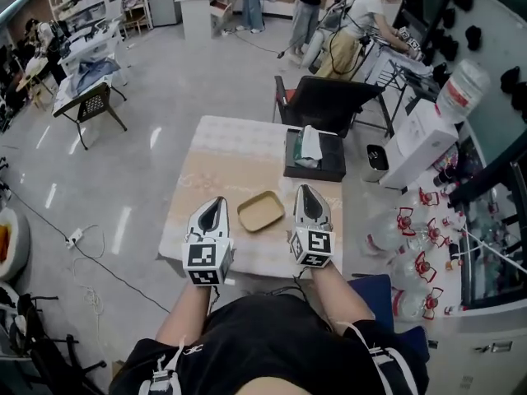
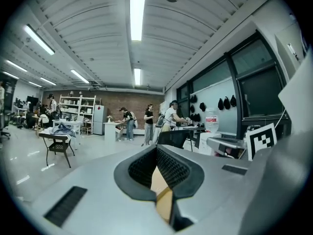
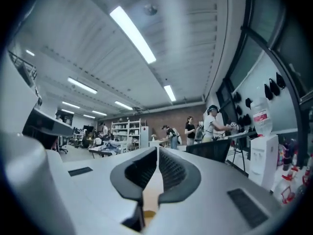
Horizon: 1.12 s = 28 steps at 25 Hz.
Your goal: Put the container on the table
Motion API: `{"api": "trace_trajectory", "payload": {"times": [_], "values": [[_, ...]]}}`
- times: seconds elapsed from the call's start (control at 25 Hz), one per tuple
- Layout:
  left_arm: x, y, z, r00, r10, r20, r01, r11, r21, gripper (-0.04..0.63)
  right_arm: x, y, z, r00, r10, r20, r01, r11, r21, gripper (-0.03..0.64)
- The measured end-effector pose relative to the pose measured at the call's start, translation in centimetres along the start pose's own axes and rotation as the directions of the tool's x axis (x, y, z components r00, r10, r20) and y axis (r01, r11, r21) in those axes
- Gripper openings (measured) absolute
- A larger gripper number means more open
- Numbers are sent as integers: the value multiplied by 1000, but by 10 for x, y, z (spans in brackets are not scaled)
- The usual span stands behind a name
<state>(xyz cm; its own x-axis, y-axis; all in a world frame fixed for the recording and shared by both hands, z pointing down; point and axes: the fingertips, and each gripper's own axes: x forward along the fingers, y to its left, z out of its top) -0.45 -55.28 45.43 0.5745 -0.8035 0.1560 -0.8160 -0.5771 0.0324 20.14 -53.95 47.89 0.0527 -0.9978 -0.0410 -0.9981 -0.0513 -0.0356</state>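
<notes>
While two grippers [image 1: 216, 202] [image 1: 305, 191] hover, seemingly shut, one container [image 1: 261, 211], one table [image 1: 222, 151].

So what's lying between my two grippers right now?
The tan container, on the table between left gripper and right gripper, per the head view.

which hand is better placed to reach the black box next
Right, probably: the right gripper points straight at the black box, while the left gripper sits on the container's other side.
</notes>
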Motion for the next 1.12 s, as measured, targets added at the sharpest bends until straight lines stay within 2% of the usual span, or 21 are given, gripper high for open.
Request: {"api": "trace_trajectory", "payload": {"times": [0.04,0.28,0.44,0.88,1.12], "values": [[1,-5,2,1000,-11,4,11,1000,5,14,-4,-1,13,1000,-5,27,5,1000,7,17],[3,-26,8,998,-64,23,63,998,23,14,-30,0,41,998,15,54,-16,1000,14,15],[4,-33,7,996,-83,23,82,996,30,14,-40,3,42,998,35,44,-35,999,7,14],[6,-53,3,994,-107,14,106,994,35,14,-51,-9,36,1000,-8,14,8,999,35,15],[4,-56,2,994,-111,7,111,993,37,14,-52,-3,30,1000,12,-1,-12,999,41,15]]}}
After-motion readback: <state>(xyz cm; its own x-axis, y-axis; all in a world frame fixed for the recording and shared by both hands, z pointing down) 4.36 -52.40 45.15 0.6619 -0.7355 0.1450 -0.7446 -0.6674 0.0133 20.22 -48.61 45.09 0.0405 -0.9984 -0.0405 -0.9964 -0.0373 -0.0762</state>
